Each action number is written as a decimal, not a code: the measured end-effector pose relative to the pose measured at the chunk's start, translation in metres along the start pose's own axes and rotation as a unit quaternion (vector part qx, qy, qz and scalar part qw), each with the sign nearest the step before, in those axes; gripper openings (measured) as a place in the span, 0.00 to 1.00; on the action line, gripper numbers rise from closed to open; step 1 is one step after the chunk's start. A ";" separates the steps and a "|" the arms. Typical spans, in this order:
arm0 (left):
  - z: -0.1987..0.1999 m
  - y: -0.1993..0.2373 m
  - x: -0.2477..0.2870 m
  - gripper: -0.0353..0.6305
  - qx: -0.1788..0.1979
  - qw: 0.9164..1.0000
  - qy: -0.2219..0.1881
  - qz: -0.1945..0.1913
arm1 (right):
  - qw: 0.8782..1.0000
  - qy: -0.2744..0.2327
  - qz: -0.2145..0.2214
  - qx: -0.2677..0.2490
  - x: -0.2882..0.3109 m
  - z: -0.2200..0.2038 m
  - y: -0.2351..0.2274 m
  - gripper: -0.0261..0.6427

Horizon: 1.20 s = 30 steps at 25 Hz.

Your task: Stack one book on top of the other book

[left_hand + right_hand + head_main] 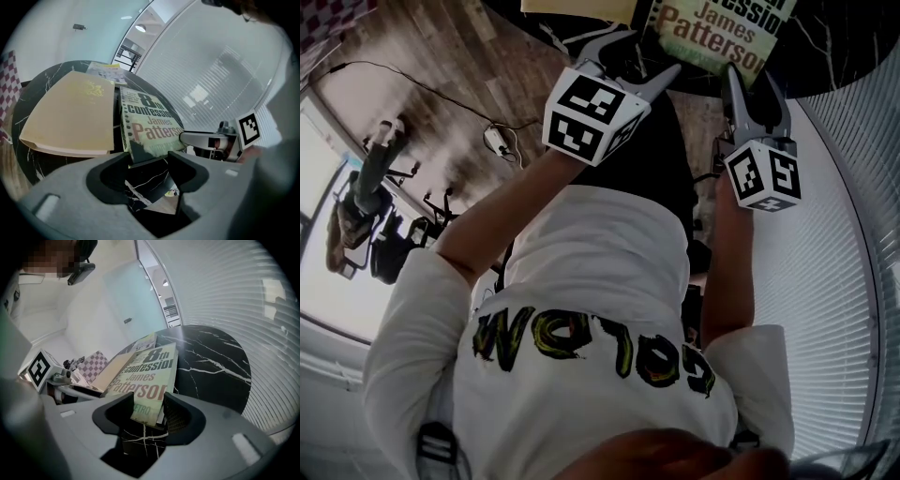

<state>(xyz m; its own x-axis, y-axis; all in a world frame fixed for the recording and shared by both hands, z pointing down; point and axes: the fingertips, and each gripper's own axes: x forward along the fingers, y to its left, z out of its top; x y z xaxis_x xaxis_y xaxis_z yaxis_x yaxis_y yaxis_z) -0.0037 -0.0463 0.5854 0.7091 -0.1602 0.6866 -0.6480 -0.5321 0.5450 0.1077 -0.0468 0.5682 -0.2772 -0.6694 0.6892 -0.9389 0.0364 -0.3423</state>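
A green paperback [712, 33] [150, 126] [150, 376] lies on the round black marble table [211, 366], beside a larger cream book [75, 112] [581, 7] [112, 371]. My right gripper [147, 406] [750, 80] is shut on the paperback's near right corner, which sits tilted between the jaws a little above the tabletop. My left gripper [147, 161] [649, 52] is at the paperback's near left corner. Its jaws stand spread, with the book's edge just between the fingertips. The cream book lies flat, untouched, to the left.
A checkered cloth [7, 89] [91, 364] is at the table's left side. Printed papers [105, 70] lie behind the cream book. Slatted blinds [853, 281] curve round the right. Cables and gym equipment [366, 187] are on the wooden floor to the left.
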 end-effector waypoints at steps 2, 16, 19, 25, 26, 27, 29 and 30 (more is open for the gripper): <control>0.000 0.000 0.000 0.44 0.005 1.000 -0.003 0.000 | 1.000 -0.006 0.000 -0.002 0.000 0.002 0.001 0.34; -0.015 0.009 0.016 0.44 0.049 0.998 -0.033 0.021 | 0.998 -0.057 0.007 -0.012 0.008 -0.017 -0.008 0.34; -0.019 0.013 0.028 0.44 0.063 0.997 -0.045 0.025 | 0.997 -0.074 0.010 -0.014 0.015 -0.025 -0.017 0.34; -0.012 0.009 0.012 0.44 0.086 0.994 -0.065 0.031 | 0.994 -0.102 0.011 -0.024 0.003 -0.015 -0.003 0.34; -0.013 0.010 0.010 0.44 0.089 0.993 -0.067 0.032 | 0.994 -0.104 0.010 -0.024 0.003 -0.017 -0.002 0.34; -0.014 0.010 0.010 0.44 0.090 0.993 -0.068 0.032 | 0.994 -0.105 0.010 -0.023 0.003 -0.019 -0.002 0.34; -0.016 0.012 0.014 0.44 0.091 0.993 -0.067 0.034 | 0.994 -0.108 0.010 -0.022 0.006 -0.021 -0.004 0.34; -0.016 0.013 0.018 0.44 0.094 0.993 -0.065 0.037 | 0.994 -0.110 0.010 -0.023 0.009 -0.021 -0.007 0.34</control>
<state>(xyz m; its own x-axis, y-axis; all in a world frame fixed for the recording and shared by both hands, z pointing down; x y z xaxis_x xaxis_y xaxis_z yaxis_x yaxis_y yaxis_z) -0.0039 -0.0424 0.6124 0.6995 -0.3044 0.6466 -0.6449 -0.6585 0.3878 0.1078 -0.0371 0.5901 -0.2501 -0.8136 0.5249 -0.9431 0.0820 -0.3222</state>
